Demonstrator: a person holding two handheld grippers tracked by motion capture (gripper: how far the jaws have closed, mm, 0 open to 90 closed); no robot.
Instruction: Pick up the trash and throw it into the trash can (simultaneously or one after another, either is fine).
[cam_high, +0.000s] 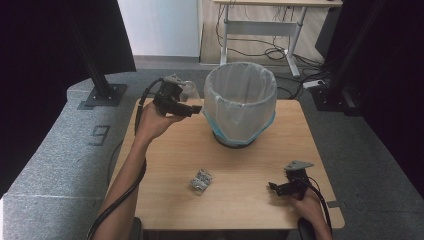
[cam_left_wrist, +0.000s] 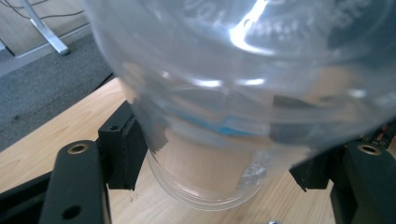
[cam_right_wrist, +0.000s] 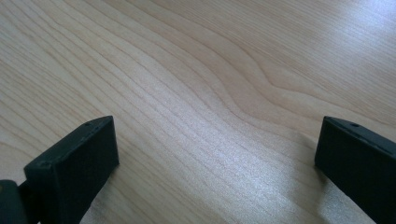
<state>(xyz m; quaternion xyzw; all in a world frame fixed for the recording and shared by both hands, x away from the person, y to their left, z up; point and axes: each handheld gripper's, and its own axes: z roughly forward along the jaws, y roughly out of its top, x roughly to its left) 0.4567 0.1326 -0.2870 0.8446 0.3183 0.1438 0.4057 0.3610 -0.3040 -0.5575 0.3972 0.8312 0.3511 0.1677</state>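
Left gripper jaws clenched on a clear plastic cup beside the bin; right gripper jaws released

— What sort of place is this?
— A lab or office: grey carpet floor, a height-adjustable desk with loose cables beneath, black stand posts flanking a small wooden tabletop.

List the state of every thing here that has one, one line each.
left gripper: shut on the clear plastic cup, held up beside the bin
right gripper: open, nothing between its jaws, low over the table
bin: upright, lined with a bag, top open
crumpled wrapper: lying loose on the table
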